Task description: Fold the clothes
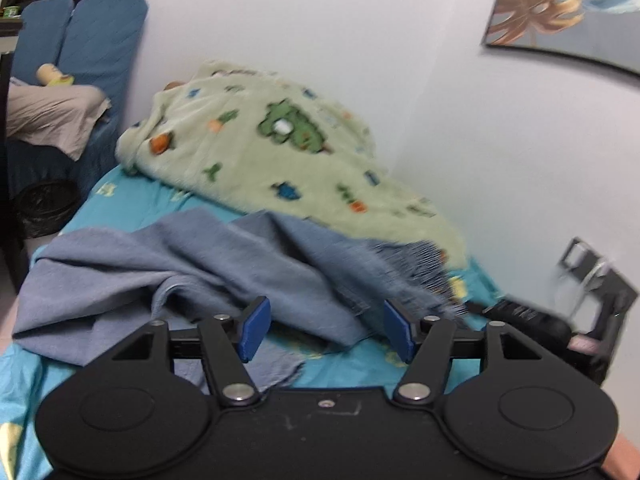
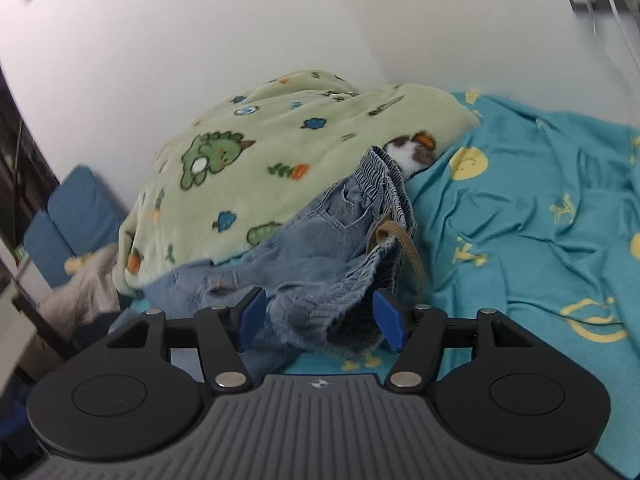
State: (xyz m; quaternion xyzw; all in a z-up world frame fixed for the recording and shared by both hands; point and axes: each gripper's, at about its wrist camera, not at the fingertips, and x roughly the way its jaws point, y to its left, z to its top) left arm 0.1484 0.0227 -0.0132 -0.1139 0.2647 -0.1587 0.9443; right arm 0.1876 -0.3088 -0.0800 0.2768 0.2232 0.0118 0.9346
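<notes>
- White wall (image 1: 440, 120) behind the bed, with a framed picture of golden leaves (image 1: 560, 12) hung at upper right in the left wrist view.
- Bed sheet (image 2: 540, 208), turquoise with yellow prints, rumpled, filling the right half of the right wrist view and showing under the clothes in the left one.
- Green fleece blanket (image 1: 260, 136) with dinosaur and carrot prints, heaped against the wall at the far side of the bed.
- Blue cushions (image 1: 92, 36) propped upright beyond the bed at far left, with a beige cloth (image 1: 52, 116) lying in front of them.
- Grey-blue garment (image 1: 180, 272) lying crumpled on the sheet, its frayed far edge touching the blanket; right in front of the left tongs.
- Denim shorts (image 2: 332, 248) with an elastic waistband, bunched on the sheet, upper part tucked under the blanket's edge, a tan strap (image 2: 408, 248) draped over them.
- Black device (image 1: 528, 316) at the bed's right edge near the wall, blurred.
- Left tongs (image 1: 326, 330) wide open, holding nothing, blue pads (image 1: 252, 330) hovering just above a fold of the grey-blue garment.
- Right tongs (image 2: 320, 320) wide open, gripping nothing, with the frayed hem of the shorts lying between the blue pads (image 2: 250, 316).
</notes>
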